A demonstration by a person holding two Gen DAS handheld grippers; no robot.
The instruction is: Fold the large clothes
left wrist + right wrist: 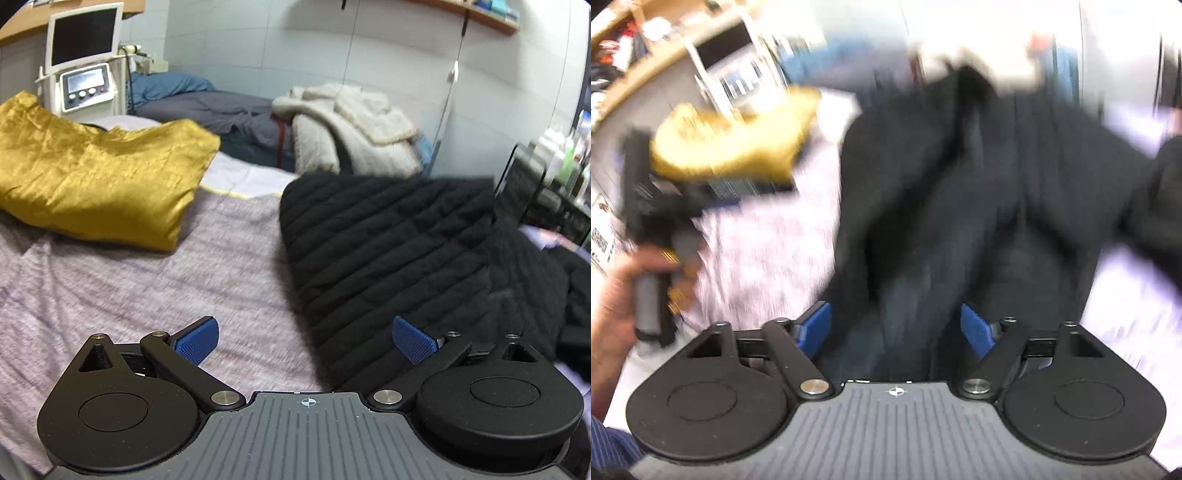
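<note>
Your black jacket [388,251]: matt quilted cloth, gold garment [92,177]: glossy crinkled satin, bedspread [147,288]: soft lilac knit, your gripper pads [195,341]: blue textured rubber.

The left black two-finger gripper with blue pads [304,339] fills the bottom of its frame, jaws spread wide, gripping nothing. The right black gripper [895,328] likewise has its jaws apart. At the right view's left edge, the person's bare hand [613,295] grips a grey handle.

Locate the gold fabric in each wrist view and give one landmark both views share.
Left wrist: the gold fabric lies upper left on the lilac bedcover.
Right wrist: gold fabric, blurred, upper left, above the left gripper.
Shared landmark: the black quilted coat, right of the fabric.
</note>
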